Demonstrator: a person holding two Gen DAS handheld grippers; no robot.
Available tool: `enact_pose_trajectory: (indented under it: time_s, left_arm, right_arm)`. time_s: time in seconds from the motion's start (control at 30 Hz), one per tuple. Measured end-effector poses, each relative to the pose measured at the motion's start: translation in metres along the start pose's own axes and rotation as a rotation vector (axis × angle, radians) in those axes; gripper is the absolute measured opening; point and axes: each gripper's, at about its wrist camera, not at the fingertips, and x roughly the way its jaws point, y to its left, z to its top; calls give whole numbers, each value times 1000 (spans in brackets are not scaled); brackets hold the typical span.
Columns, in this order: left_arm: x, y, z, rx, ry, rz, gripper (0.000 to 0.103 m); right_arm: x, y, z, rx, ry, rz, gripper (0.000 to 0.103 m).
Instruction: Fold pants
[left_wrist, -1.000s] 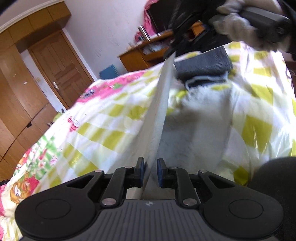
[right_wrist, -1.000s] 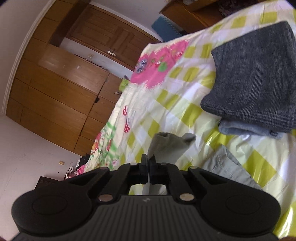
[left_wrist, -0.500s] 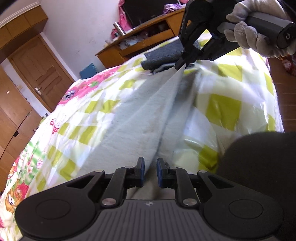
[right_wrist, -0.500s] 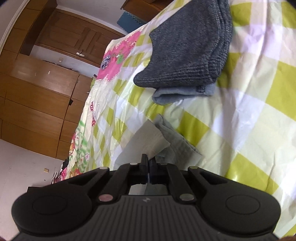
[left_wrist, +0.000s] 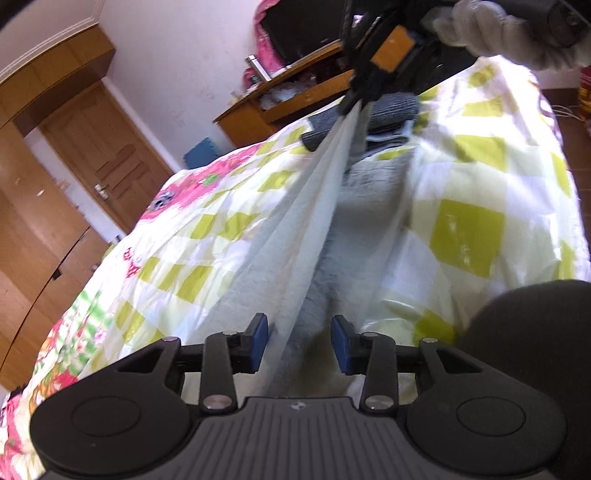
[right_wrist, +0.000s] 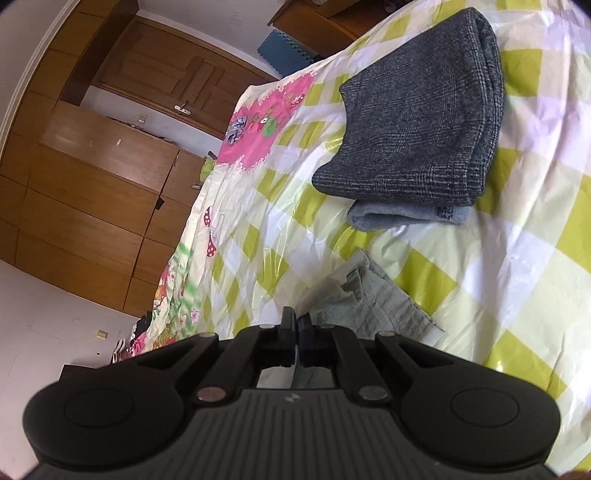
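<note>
pants between parted left jaws; right view: pinched corner.

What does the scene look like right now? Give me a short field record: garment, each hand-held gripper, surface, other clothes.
garment: light grey pants, stretched over the bed between the two grippers
left hand-held gripper: jaws have just been opening; fabric lies between the pads, no longer pinched
right hand-held gripper: shut on the far end of the pants
surface: checked bedspread
other clothes: folded dark grey garment stacked on a folded blue-grey one, beyond the pants
</note>
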Motion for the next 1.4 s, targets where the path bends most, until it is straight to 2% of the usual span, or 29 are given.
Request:
enact_pose_trajectory:
  time_s: [0.03, 0.07, 0.13, 0.3, 0.33, 0.47, 0.5, 0.57, 0.63, 0.67, 0.77, 0.9, 0.97, 1.1, 1.13, 1.17, 1.2, 1.27, 1.33, 1.4]
  left_arm:
    - [1, 5, 0, -23, 13, 1, 48]
    - [2, 11, 0, -41, 22, 3, 34]
    - [2, 22, 0, -58, 34, 1, 26]
    - [-4, 17, -9, -25, 44, -23, 26]
    - [-3, 12, -13, -9, 52, -34, 26]
    - [-3, 1, -23, 11, 81, -53, 26]
    - [-3, 0, -23, 10, 83, -53, 26]
    - [-4, 0, -23, 6, 82, -56, 26]
    - [-6, 1, -22, 3, 81, -62, 26]
    - [-7, 0, -23, 4, 78, -64, 26]
    - [-10, -2, -24, 17, 74, -65, 26]
    - [-14, 0, -23, -1, 75, -66, 26]
    - [-15, 0, -23, -5, 75, -69, 26]
    - [-18, 2, -24, -5, 73, -54, 27]
    - [-17, 4, -23, -10, 74, -47, 27]
    - [-18, 6, -23, -17, 75, -42, 27]
    - [-18, 8, -23, -26, 77, -39, 27]
    - [-18, 11, -20, -34, 85, -36, 27]
    - [-20, 11, -18, -35, 76, -23, 27]
    - [-19, 12, -17, -52, 77, -39, 28]
  right_arm:
    - [-1, 1, 1, -5, 0, 3, 4]
    - [-2, 1, 1, -7, -1, 5, 4]
    - [-4, -1, 0, -8, -2, 3, 4]
    - [0, -35, -17, 30, 28, -83, 4]
    - [1, -43, -20, 48, 42, -100, 7]
    - [-5, -57, -27, 93, 41, -96, 10]
    - [-9, -57, -27, 95, 31, -95, 12]
    - [-21, -59, -29, 108, 3, -100, 30]
    - [-30, -61, -33, 120, -16, -88, 42]
    - [-31, -62, -35, 124, -12, -84, 44]
    - [-21, -64, -37, 141, 1, -77, 44]
    - [8, -64, -37, 176, 11, -28, 43]
    - [21, -61, -38, 155, 14, -26, 41]
    - [26, -62, -47, 134, -25, -23, 41]
    - [25, -62, -48, 134, -35, -24, 34]
    - [24, -61, -48, 143, -38, -32, 15]
    - [24, -62, -46, 158, -29, -19, 5]
    - [15, -63, -37, 197, -52, 38, 5]
    - [-3, -60, -22, 161, -116, 29, 5]
    - [-14, -66, -9, 147, -150, -18, 5]
